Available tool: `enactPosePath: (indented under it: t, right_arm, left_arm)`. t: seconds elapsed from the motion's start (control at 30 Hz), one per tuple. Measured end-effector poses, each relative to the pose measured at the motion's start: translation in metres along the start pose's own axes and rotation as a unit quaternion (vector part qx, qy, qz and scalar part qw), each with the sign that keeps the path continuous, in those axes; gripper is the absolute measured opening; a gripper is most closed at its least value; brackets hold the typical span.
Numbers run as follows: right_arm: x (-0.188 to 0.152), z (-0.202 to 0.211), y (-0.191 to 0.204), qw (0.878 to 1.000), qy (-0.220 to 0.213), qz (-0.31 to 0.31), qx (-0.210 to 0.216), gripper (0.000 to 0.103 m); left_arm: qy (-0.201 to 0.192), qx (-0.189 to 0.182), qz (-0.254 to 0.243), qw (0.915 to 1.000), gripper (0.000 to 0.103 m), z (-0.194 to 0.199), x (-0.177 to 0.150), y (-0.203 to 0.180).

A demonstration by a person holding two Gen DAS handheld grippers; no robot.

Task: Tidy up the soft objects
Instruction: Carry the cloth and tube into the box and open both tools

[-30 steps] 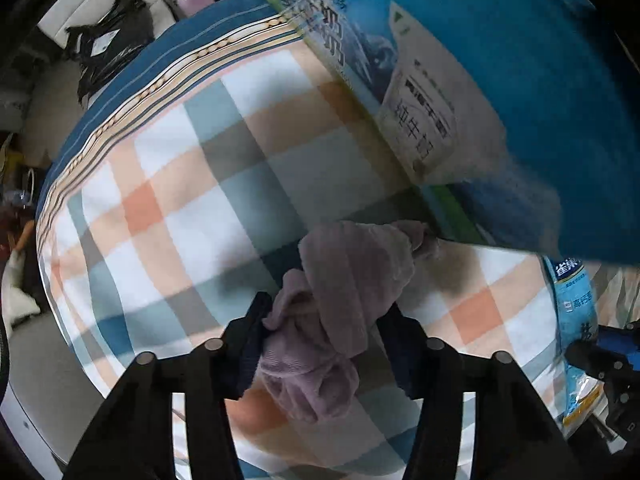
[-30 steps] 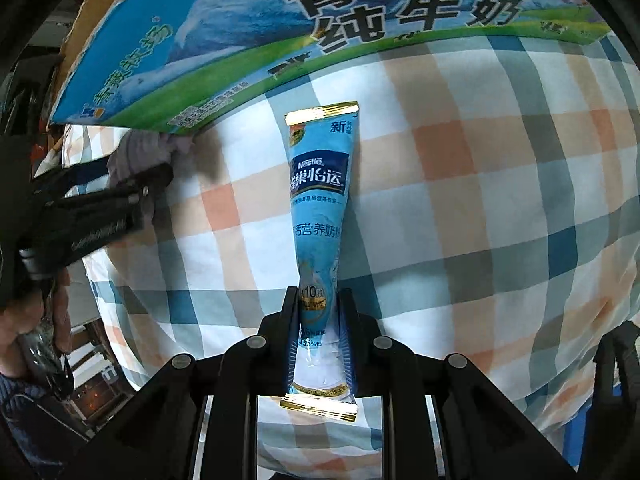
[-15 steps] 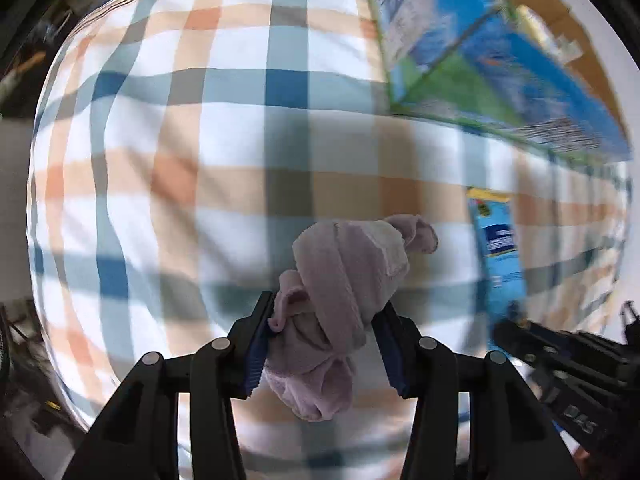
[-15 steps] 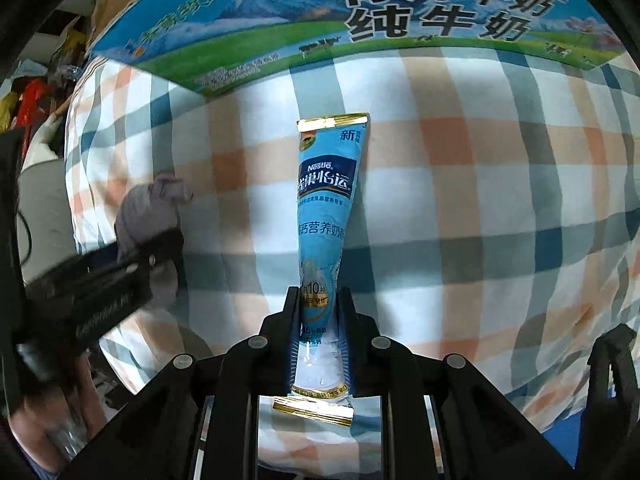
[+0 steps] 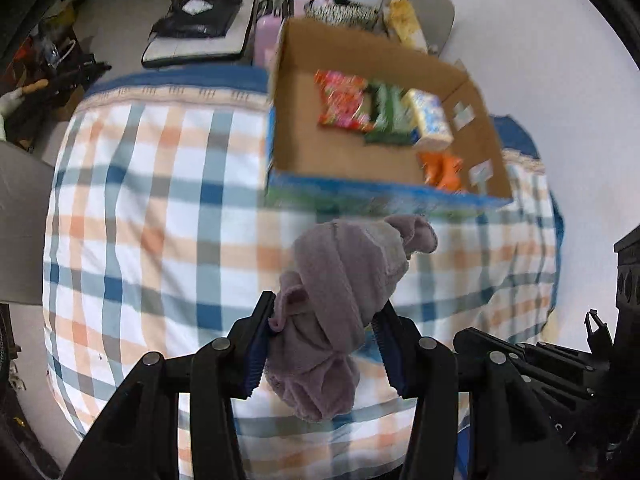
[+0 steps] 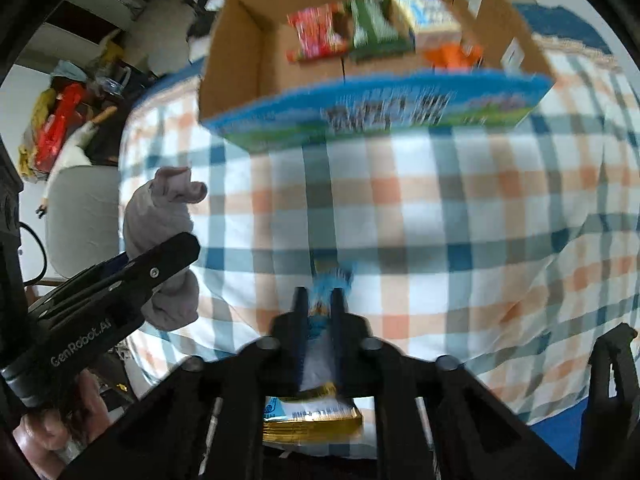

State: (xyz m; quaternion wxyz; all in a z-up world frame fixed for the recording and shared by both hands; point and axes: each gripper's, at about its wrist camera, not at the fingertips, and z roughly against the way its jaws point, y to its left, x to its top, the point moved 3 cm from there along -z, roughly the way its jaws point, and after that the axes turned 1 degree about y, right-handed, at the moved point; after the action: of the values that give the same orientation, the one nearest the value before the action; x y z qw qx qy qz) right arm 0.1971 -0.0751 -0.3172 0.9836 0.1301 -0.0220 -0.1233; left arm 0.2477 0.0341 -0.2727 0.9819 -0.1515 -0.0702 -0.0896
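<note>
Carrying step: my left gripper has its jaws clamped on the mauve cloth, and my right gripper is pinched tight on the blue sachet, both lifted clear of the checked bed. Next, I reckon, is swinging toward the cardboard box at twelve o'clock and letting go inside.

A mauve fleecy cloth, bunched and knotted into a lump, is hanging clear of the checked bed cover, its upper fold curling into a small loop and its lower end drooping in a rounded wad. A light-blue sachet with gold-crimped ends is hanging upright and blurred above the same cover. Beyond both, an open cardboard box with a blue printed side is sitting on the bed, holding red, green, yellow and orange packets.
</note>
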Motion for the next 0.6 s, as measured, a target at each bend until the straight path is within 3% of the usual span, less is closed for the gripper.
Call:
enactPosePath:
  t: [0.13,0.27,0.3,0.33,0.37,0.4,0.5,0.6]
  right_arm:
    - [0.016,0.032,-0.017,1.000,-0.014,0.023,0.002,0.001]
    - [0.024,0.004,-0.038,0.998,0.043,0.031,-0.021,0.006]
    - [0.019,-0.006,-0.045,0.998,0.054,0.033,-0.019,0.010]
    - [0.015,-0.018,-0.050,0.997,0.069,0.037,-0.017,0.025]
    - [0.007,-0.035,-0.058,0.995,0.092,0.041,-0.020,0.049]
    - [0.001,-0.046,-0.061,0.993,0.105,0.046,-0.025,0.058]
    - [-0.031,-0.100,-0.072,0.983,0.168,0.068,-0.037,0.062]
    - [-0.050,-0.136,-0.074,0.977,0.199,0.072,-0.038,0.061]
  left_arm:
    - [-0.018,0.010,-0.005,0.9998,0.045,0.010,0.012,-0.009]
    - [-0.008,0.029,0.003,0.9996,0.045,-0.007,0.012,-0.009]
    - [-0.002,0.033,0.006,0.9994,0.045,-0.014,0.009,-0.007]
    - [0.005,0.035,0.008,0.9993,0.045,-0.020,0.005,-0.006]
    - [0.015,0.038,0.012,0.9991,0.045,-0.028,-0.001,-0.004]
    - [0.023,0.043,0.014,0.9987,0.045,-0.037,-0.006,-0.002]
    - [0.050,0.061,0.021,0.9967,0.045,-0.062,-0.024,0.008]
    - [0.075,0.078,0.034,0.9935,0.045,-0.084,-0.041,0.022]
